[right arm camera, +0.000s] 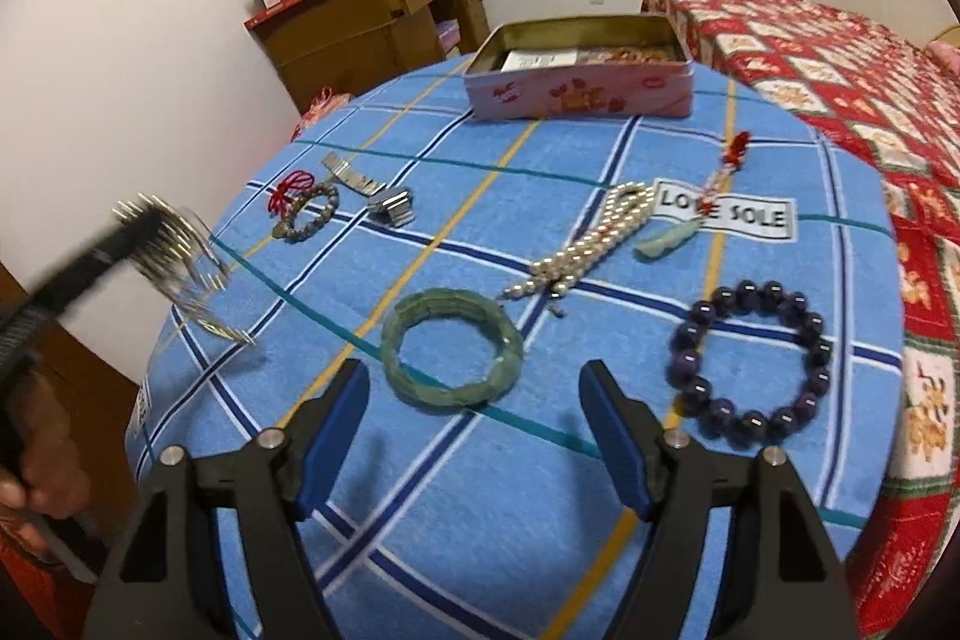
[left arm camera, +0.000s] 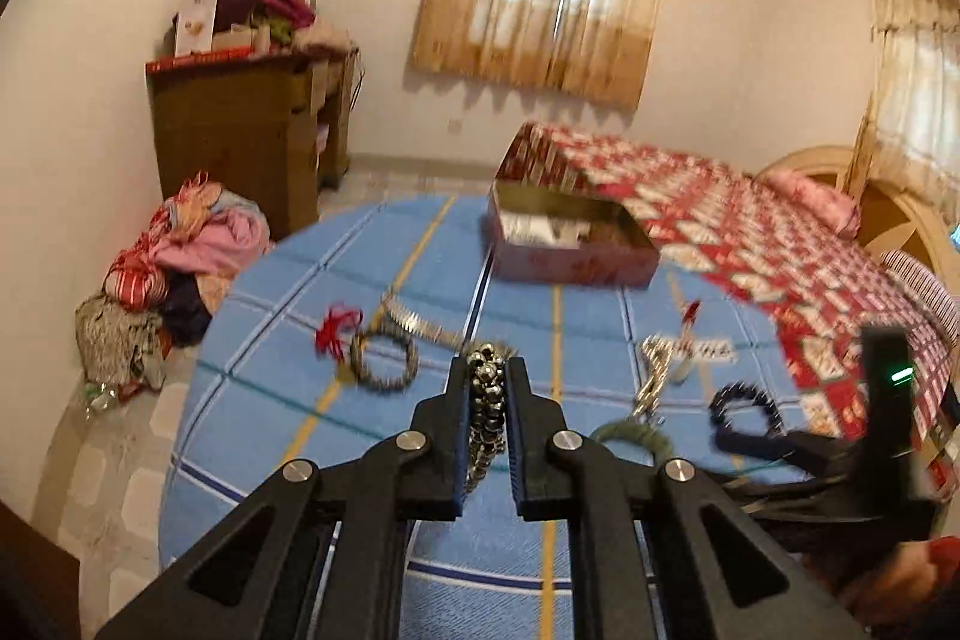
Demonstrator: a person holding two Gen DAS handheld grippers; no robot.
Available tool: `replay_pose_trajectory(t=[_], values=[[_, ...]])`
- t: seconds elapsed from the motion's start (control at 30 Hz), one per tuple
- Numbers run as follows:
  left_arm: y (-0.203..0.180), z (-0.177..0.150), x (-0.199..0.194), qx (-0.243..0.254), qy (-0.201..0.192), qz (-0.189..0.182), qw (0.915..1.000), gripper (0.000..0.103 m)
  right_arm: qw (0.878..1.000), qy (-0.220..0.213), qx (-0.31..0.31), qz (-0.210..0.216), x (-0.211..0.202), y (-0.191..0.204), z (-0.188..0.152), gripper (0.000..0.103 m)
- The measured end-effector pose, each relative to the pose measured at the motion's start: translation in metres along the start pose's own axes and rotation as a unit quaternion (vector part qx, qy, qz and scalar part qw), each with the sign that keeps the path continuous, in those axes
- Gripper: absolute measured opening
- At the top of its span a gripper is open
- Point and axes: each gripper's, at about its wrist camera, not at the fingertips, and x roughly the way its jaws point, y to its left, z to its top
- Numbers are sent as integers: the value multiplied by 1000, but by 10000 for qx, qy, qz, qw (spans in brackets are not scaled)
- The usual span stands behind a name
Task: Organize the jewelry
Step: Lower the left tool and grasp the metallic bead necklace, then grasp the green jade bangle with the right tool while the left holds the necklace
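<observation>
Left tongs (left arm camera: pixel 487 388) gripping a metal bracelet (left arm camera: pixel 485 400) lifted above the desk (right arm camera: pixel 480 520), right tongs (right arm camera: pixel 474 388) gaping empty over a green bangle (right arm camera: pixel 451 349), purple beads (right arm camera: pixel 753 361) beside, tin (right arm camera: pixel 579 94) sitting open beyond.

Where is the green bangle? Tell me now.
In the right wrist view the green bangle lies flat on the blue cloth, just ahead of the open right hand-held gripper, with the pearls behind it and the purple bracelet to its right.
</observation>
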Motion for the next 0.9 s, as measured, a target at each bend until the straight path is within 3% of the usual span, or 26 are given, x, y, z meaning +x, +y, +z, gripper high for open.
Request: replay_pose_trajectory(t=[0.17, 0.37, 0.43, 0.5, 0.53, 0.6, 0.73, 0.9], values=[[-2, 10, -8, 64, -180, 91, 9998, 10, 9996, 225, -184, 29, 21, 11, 7, 88], [5, 11, -8, 6, -153, 176, 9997, 10, 9974, 471, -489, -259, 47, 25, 8, 86], [6, 10, -7, -10, -108, 204, 9997, 10, 9965, 419, -609, -379, 47, 28, 6, 79], [6, 10, -6, -28, -88, 217, 9997, 10, 9951, 343, -750, -550, 46, 28, 5, 54], [7, 10, -5, -41, -81, 222, 9997, 10, 9952, 331, -745, -533, 45, 26, 6, 47], [7, 10, -4, -60, -73, 219, 9997, 10, 9975, 365, -527, -282, 41, 17, 7, 22], [6, 10, -3, -53, -60, 204, 9998, 10, 9993, 253, -61, 286, 28, 2, 7, 21], [5, 9, 1, -80, -4, 187, 9998, 10, 9989, 3, -29, 458, 8, 2, 8, 20]])
